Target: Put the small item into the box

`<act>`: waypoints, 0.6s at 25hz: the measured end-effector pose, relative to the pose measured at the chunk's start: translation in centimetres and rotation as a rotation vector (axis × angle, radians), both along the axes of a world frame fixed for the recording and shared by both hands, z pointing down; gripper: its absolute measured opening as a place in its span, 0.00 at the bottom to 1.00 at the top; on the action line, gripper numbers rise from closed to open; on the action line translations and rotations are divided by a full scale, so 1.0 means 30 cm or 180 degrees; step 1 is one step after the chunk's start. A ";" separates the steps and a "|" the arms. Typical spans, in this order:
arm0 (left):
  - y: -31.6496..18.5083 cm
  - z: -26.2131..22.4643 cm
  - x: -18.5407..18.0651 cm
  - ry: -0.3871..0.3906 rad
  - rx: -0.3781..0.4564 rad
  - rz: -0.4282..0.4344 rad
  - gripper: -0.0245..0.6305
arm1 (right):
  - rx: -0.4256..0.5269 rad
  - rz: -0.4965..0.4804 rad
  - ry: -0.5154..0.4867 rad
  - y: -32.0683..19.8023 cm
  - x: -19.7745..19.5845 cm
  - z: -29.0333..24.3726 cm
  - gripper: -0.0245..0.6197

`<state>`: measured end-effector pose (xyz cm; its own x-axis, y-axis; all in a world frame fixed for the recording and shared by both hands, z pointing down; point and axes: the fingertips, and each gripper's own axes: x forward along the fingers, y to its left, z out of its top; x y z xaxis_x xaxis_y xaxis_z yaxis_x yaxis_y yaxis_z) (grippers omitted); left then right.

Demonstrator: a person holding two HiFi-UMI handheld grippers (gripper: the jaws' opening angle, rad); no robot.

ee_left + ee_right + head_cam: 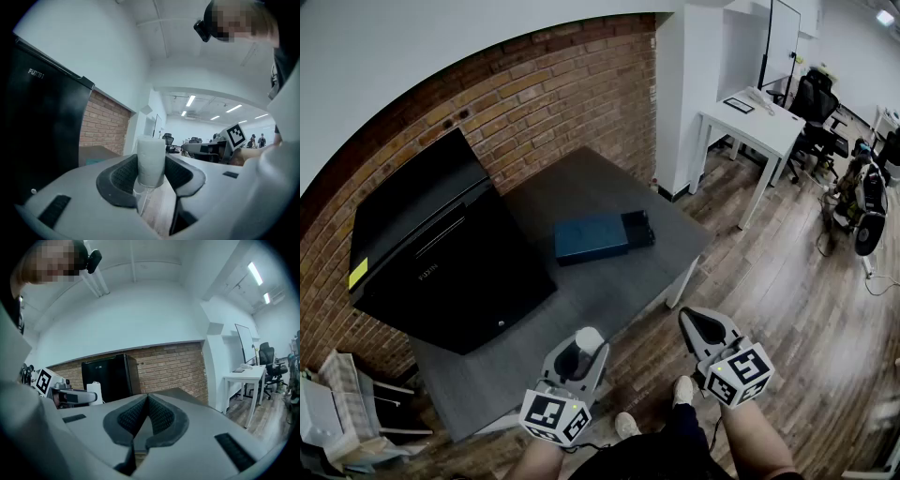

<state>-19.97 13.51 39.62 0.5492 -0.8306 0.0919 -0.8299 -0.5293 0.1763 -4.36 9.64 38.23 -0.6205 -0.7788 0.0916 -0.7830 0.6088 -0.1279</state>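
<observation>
The left gripper points level near the front edge of the grey table, its jaws clamped on an upright white cylinder that stands above the pads. The right gripper also points level, beside the table and over the wooden floor, with its jaws together and nothing between them. The blue box lies flat at the middle of the table, well apart from both grippers, with a black tray projecting from its right end and a large black cabinet to its left against the brick wall.
</observation>
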 end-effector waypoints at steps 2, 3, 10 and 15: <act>0.006 0.002 0.005 -0.0001 0.0009 0.0004 0.34 | 0.0004 0.0001 0.0000 0.006 0.005 0.001 0.07; 0.008 0.004 0.007 0.0000 0.0014 0.0007 0.34 | 0.0007 0.0001 -0.0001 0.008 0.007 0.001 0.07; 0.008 -0.003 0.014 -0.0002 0.0012 0.0000 0.33 | 0.0004 -0.0001 -0.0005 0.008 0.014 -0.001 0.07; 0.007 0.005 0.016 0.0004 0.0011 0.0015 0.34 | 0.0013 -0.0094 -0.0097 0.011 0.002 -0.006 0.07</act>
<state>-19.49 13.73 39.77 0.5533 -0.8283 0.0882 -0.8271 -0.5339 0.1756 -4.28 9.96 38.05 -0.6458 -0.7604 0.0692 -0.7604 0.6322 -0.1490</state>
